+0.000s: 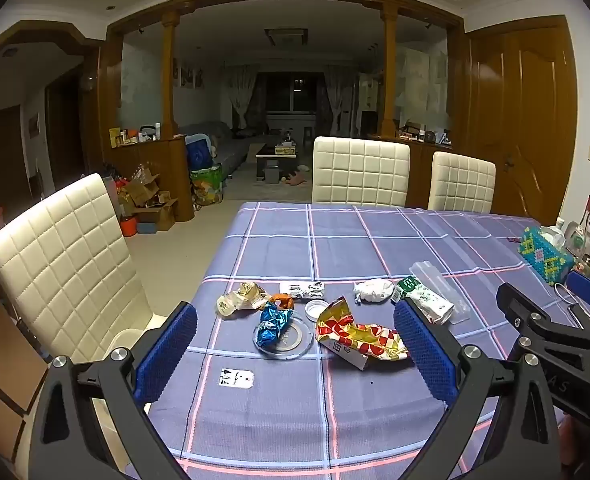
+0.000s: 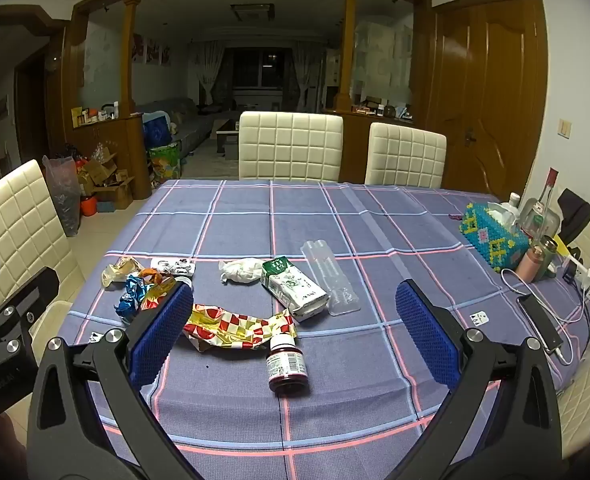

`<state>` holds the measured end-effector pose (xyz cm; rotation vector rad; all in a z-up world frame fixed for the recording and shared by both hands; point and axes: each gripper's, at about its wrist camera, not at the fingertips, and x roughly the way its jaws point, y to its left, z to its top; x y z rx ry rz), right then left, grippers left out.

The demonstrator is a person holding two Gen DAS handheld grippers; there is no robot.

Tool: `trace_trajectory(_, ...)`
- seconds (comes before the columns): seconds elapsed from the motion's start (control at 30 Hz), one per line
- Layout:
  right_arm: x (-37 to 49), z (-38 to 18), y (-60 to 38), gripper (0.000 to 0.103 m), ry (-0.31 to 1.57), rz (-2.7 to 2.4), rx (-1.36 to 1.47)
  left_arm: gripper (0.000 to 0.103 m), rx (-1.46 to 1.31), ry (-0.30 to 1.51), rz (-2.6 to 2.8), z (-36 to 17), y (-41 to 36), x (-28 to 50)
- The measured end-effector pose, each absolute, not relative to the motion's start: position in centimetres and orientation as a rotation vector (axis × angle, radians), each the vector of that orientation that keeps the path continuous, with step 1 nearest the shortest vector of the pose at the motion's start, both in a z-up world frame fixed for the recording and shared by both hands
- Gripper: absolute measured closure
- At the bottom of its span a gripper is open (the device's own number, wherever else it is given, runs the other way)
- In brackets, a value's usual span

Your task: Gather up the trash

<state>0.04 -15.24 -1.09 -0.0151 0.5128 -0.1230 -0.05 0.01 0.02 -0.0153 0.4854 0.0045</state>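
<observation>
Trash lies on the blue plaid tablecloth (image 1: 375, 240): a red-yellow checked wrapper (image 1: 359, 336) (image 2: 239, 326), a blue foil wrapper (image 1: 273, 326) (image 2: 133, 298), a tan wrapper (image 1: 241, 300), a white crumpled tissue (image 1: 373, 291) (image 2: 243, 270), a green-white carton (image 1: 423, 298) (image 2: 295, 288), a clear plastic tray (image 2: 329, 276) and a dark pill bottle (image 2: 287, 364) lying on its side. My left gripper (image 1: 295, 312) hovers open short of the foil and checked wrappers. My right gripper (image 2: 295, 292) hovers open just before the bottle. Neither holds anything.
Cream quilted chairs stand at the left (image 1: 67, 264) and far side (image 2: 291, 146). At the table's right edge sit a beaded tissue box (image 2: 491, 236), bottles (image 2: 539, 212), a phone (image 2: 541, 324) on a cable and a power strip (image 2: 583, 280).
</observation>
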Motion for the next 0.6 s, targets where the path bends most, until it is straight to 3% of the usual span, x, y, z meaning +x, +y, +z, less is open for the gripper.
trace_trajectory(0.6, -0.04, -1.04, -15.08, 0.003, 0.512, -0.123, -0.015, 0.006, -0.015, 0.486, 0.006, 0.01, 0.03, 0.0)
